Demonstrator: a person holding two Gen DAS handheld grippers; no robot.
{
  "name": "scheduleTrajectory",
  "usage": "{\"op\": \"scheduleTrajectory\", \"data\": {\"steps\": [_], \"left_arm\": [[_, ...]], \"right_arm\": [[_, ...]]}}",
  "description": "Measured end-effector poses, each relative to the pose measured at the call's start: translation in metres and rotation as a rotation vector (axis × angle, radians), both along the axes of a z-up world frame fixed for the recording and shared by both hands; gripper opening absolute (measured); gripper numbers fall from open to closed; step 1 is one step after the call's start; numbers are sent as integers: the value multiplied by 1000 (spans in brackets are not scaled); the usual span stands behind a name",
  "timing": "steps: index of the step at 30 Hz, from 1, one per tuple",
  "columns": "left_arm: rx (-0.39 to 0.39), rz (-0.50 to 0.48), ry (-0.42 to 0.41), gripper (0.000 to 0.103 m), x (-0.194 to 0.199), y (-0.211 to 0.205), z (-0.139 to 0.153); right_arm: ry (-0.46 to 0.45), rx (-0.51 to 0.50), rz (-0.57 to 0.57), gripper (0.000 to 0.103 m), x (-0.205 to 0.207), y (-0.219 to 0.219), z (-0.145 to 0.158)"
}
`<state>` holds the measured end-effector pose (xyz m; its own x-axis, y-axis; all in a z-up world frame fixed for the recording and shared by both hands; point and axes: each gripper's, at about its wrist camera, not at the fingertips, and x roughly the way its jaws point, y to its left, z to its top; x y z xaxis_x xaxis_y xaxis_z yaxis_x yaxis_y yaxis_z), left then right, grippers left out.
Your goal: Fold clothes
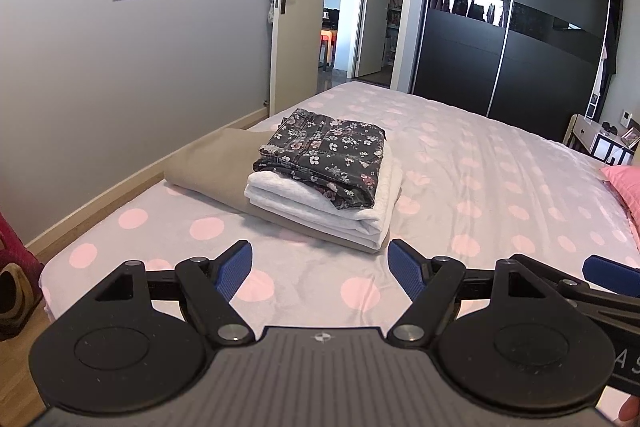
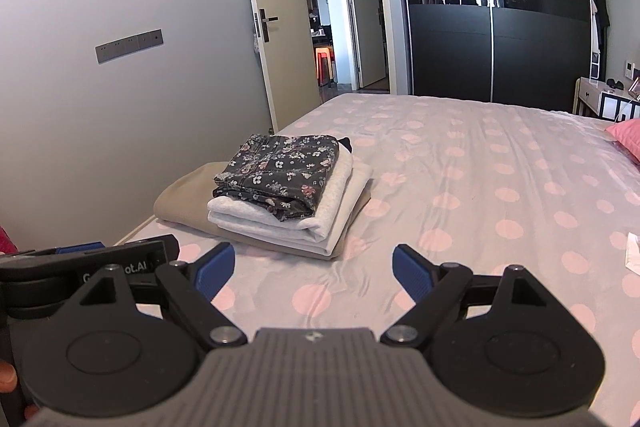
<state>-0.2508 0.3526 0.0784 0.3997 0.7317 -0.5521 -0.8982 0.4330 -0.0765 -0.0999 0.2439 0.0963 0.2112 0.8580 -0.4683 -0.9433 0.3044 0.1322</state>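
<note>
A stack of folded clothes lies on the bed near its left edge: a dark floral garment [image 1: 326, 149] on top, a white folded cloth [image 1: 320, 205] under it, and a beige cloth [image 1: 212, 163] at the bottom. The stack also shows in the right wrist view, with the floral garment [image 2: 280, 171] on the white cloth [image 2: 276, 219]. My left gripper [image 1: 320, 267] is open and empty, held above the bed in front of the stack. My right gripper [image 2: 314, 267] is open and empty, beside the left one, also short of the stack.
The bed [image 1: 480, 167] has a grey sheet with pink dots. A pink pillow [image 1: 624, 179] lies at the right. A dark sliding wardrobe [image 1: 512, 19] stands behind the bed, an open door [image 1: 300, 7] at the left. A white item [image 2: 634, 251] lies at the right edge.
</note>
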Motion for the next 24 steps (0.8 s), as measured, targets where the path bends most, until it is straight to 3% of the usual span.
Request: {"op": "scheduleTrajectory", "data": {"steps": [24], "left_arm": [[-2,-12,7,73,3,-8,2]], "right_arm": [[-12,20,-20,87,0,-17,0]]}}
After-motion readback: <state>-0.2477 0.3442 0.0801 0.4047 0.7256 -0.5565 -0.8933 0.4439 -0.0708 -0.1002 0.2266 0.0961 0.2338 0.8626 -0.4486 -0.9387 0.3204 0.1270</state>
